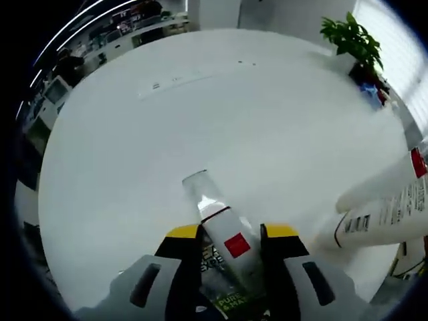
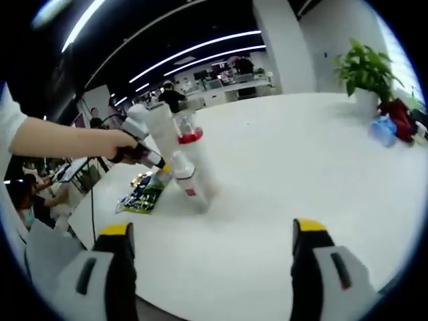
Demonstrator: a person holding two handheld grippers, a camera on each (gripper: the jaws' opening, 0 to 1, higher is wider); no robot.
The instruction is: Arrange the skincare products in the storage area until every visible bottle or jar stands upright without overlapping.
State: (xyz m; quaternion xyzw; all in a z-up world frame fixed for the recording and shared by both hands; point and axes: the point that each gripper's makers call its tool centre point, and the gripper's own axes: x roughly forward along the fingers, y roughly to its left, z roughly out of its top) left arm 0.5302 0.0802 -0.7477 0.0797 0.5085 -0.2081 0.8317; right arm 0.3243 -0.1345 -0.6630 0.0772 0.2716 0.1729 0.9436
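My left gripper (image 1: 231,234) is shut on a small white bottle (image 1: 227,237) with a red square label. The bottle tilts away from me, and its clear cap (image 1: 197,184) is down at the white table (image 1: 200,114). Beneath the bottle, between the jaws, lies a green packet (image 1: 224,297). Two white containers (image 1: 381,217) lean in at the right, one with a barcode. In the right gripper view, a hand (image 2: 110,144) holds the left gripper (image 2: 144,155) with the tilted bottle (image 2: 187,179). Behind it are a tall white bottle (image 2: 160,127) and a red-collared one (image 2: 189,132). My right gripper (image 2: 212,231) is open and holds nothing.
A potted plant (image 2: 364,67) stands at the far right edge of the table, also seen at the upper right of the left gripper view (image 1: 351,37). Blue and red items (image 2: 391,124) lie beside it. The green packet (image 2: 142,192) lies flat near the left edge. People and desks are beyond.
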